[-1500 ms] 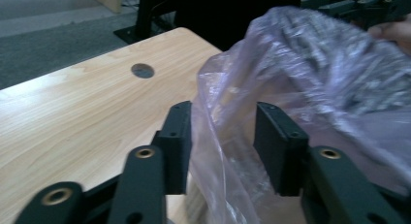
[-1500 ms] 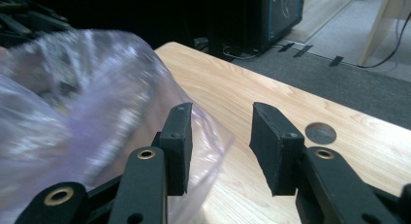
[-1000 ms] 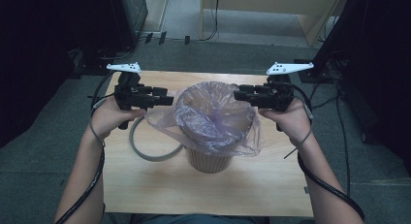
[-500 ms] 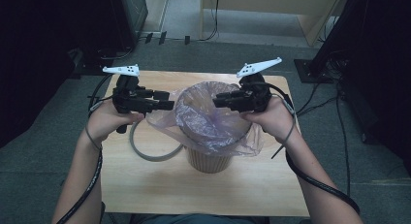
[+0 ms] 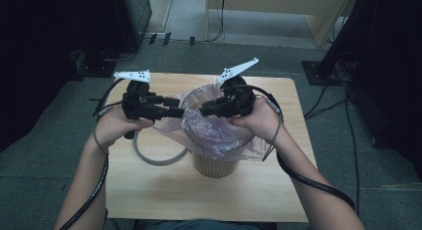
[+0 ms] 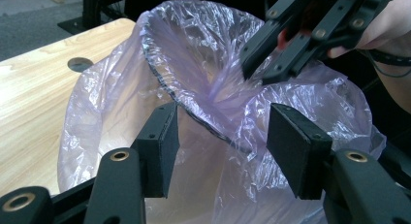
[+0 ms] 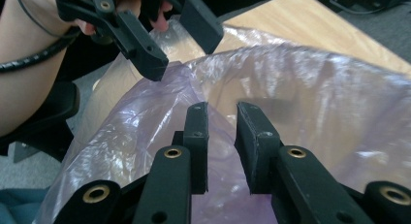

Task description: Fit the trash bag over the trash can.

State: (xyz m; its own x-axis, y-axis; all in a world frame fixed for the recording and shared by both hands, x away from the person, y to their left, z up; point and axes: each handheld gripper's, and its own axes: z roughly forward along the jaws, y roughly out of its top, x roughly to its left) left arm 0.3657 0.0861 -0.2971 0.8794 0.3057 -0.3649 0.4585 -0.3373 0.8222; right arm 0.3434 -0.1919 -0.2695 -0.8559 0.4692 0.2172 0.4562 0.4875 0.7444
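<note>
A purple bag [image 5: 209, 128] lines the bin [image 5: 215, 163] mid-tabletop [image 5: 149, 190]; the right gripper [image 5: 205, 110], jaws just closing, pinches its bunched film, the left gripper [image 5: 180, 108] spread around the rim. A hard tug could tear the film.

bin's [image 5: 215, 164] rim hidden under purple bag [image 5: 219, 135], grey ring [image 5: 154, 158] partly behind bag, forearms cut off at bottom edge

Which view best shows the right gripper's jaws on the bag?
Right gripper view: the right gripper has bag film between its nearly closed jaws. High view shows it small; left gripper view shows it side-on.
</note>
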